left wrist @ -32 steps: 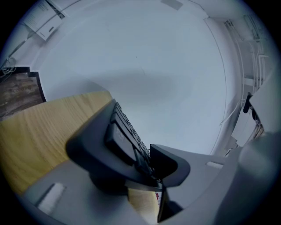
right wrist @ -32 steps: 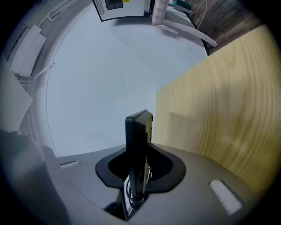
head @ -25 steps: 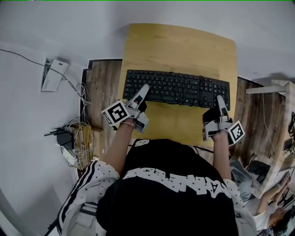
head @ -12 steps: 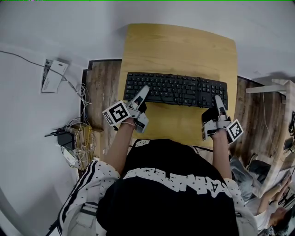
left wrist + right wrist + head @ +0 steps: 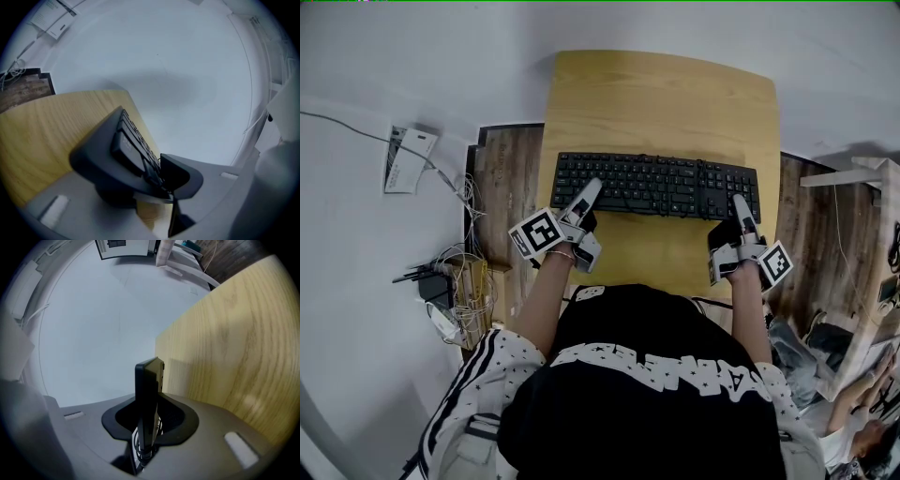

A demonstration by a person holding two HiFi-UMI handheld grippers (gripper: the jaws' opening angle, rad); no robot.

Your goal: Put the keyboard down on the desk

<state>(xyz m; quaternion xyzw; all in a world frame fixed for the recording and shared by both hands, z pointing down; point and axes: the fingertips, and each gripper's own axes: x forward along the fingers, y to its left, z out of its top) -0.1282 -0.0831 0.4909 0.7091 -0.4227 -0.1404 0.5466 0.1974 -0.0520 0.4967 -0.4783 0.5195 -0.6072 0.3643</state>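
Pinching the keyboard (image 5: 656, 185) over the desk (image 5: 661, 103), left gripper (image 5: 592, 185) and right gripper (image 5: 738, 202) (jaws narrowly parted, clamping its near edge) must next lower it level.

The left gripper (image 5: 151, 183) has its jaws closed on one end of the black keyboard (image 5: 96, 152), with a dark pad pressed against each face. The keyboard runs away from the camera at a tilt, its rows of keys turned toward the right (the nearest keys are the clearest, the rest shrink into a line). To its left lies the light wooden desk (image 5: 44, 136); whether the keyboard touches it cannot be told. At the upper left are a strip of wood-plank floor (image 5: 23, 91) and a white box (image 5: 49, 18).
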